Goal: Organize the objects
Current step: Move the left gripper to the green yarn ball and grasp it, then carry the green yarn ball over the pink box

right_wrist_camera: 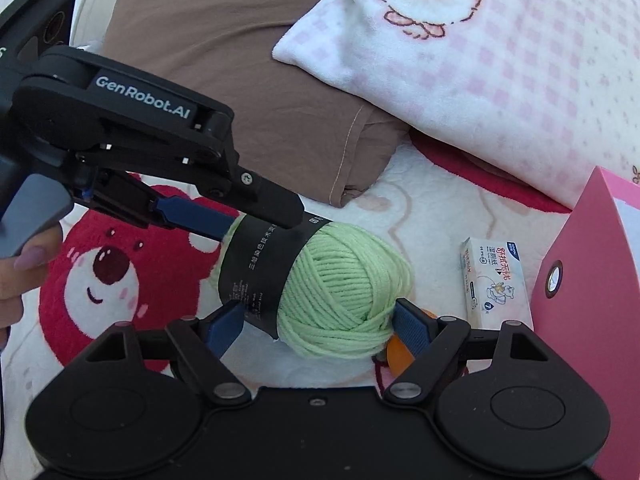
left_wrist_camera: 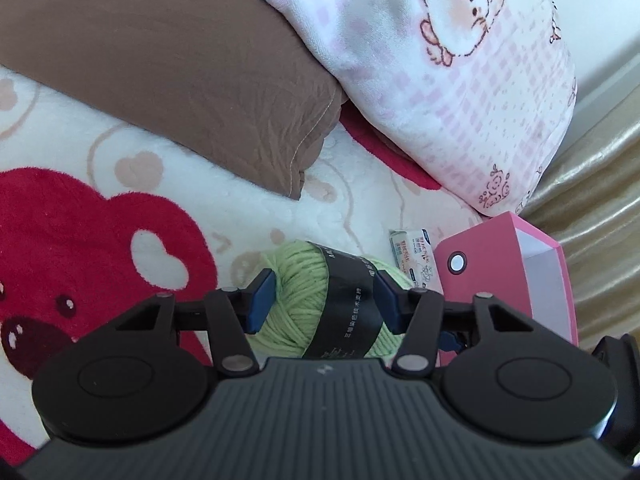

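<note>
A green yarn ball (left_wrist_camera: pixel 296 296) with a black paper band lies on a fluffy bear-print blanket (left_wrist_camera: pixel 120 240). In the left wrist view my left gripper (left_wrist_camera: pixel 324 300) has its blue pads pressed on both sides of the ball, shut on it. In the right wrist view the left gripper (right_wrist_camera: pixel 260 228) comes in from the left and clasps the banded end of the yarn ball (right_wrist_camera: pixel 344 292). My right gripper (right_wrist_camera: pixel 318 320) stands wide open at the ball's near side, with one pad on each side of it. A small orange thing (right_wrist_camera: pixel 400 356) shows behind its right finger.
An open pink box (right_wrist_camera: pixel 580 260) stands at the right, with a small tissue pack (right_wrist_camera: pixel 492 276) beside it. A brown pillow (right_wrist_camera: pixel 240 60) and a pink checked pillow (right_wrist_camera: pixel 480 72) lie behind. Gold fabric (left_wrist_camera: pixel 600 184) hangs at the far right. A person's hand (right_wrist_camera: pixel 24 272) holds the left gripper.
</note>
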Action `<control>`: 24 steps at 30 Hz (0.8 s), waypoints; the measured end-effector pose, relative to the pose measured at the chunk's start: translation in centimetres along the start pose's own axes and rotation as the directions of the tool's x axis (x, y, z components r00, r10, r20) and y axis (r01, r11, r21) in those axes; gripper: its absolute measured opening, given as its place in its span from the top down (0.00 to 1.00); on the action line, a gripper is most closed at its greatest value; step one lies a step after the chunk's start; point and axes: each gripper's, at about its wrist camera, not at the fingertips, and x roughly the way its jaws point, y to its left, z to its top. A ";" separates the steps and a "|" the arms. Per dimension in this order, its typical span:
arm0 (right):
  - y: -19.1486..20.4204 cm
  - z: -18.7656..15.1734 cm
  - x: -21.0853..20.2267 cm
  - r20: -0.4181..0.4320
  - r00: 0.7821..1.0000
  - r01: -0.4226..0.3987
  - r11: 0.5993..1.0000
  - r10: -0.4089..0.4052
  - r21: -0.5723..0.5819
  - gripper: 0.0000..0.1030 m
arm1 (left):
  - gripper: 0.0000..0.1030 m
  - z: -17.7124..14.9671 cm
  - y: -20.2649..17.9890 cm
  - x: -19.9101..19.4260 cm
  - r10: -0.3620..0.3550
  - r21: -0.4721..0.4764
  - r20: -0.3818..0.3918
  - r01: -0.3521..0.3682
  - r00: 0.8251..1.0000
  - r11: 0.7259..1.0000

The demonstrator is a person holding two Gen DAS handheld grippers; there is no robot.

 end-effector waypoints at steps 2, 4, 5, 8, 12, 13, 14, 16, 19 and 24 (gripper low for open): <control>0.2 0.1 0.3 -0.006 1.000 -0.003 1.000 0.003 -0.006 0.12 | 0.56 -0.1 -0.3 -0.1 -0.003 0.006 -0.010 0.003 1.000 1.000; 0.3 0.0 0.0 -0.003 1.000 -0.015 1.000 0.015 0.006 0.12 | 0.57 -0.4 -0.8 -0.3 -0.006 0.020 -0.020 0.007 1.000 1.000; 0.4 -0.1 -0.3 0.000 1.000 -0.023 1.000 0.023 0.015 0.12 | 0.57 -0.6 -1.3 -0.6 -0.007 0.038 -0.023 0.008 1.000 0.999; 0.5 -0.1 -1.4 0.005 0.999 -0.041 0.999 0.041 0.032 0.12 | 0.57 -1.6 -2.8 -2.1 0.010 0.109 0.000 -0.010 1.000 0.994; 0.7 -0.4 -3.4 0.013 0.998 -0.068 0.997 0.068 0.028 0.12 | 0.57 -3.2 -4.0 -4.0 0.017 0.133 0.003 -0.017 1.000 0.991; 0.8 -0.6 -3.9 0.014 0.997 -0.077 0.997 0.076 0.028 0.12 | 0.57 -3.6 -4.0 -4.4 0.015 0.125 0.000 -0.015 1.000 0.992; 0.8 -0.8 -4.4 0.014 0.996 -0.084 0.996 0.083 0.029 0.12 | 0.57 -4.0 -4.0 -4.7 0.012 0.114 -0.005 -0.011 1.000 0.993; 0.9 -1.2 -5.2 0.007 0.996 -0.095 0.995 0.094 0.028 0.12 | 0.57 -4.9 -3.9 -5.0 0.011 0.089 -0.040 -0.008 0.999 0.996; 1.2 -2.0 -6.3 0.001 0.995 -0.102 0.995 0.102 0.016 0.12 | 0.57 -6.5 -3.7 -5.2 0.008 0.057 -0.090 -0.003 0.996 0.998; 2.1 -3.7 -7.6 -0.006 0.995 -0.103 0.995 0.104 0.012 0.11 | 0.54 -9.2 -4.1 -5.4 0.021 0.059 -0.095 -0.016 0.995 0.998</control>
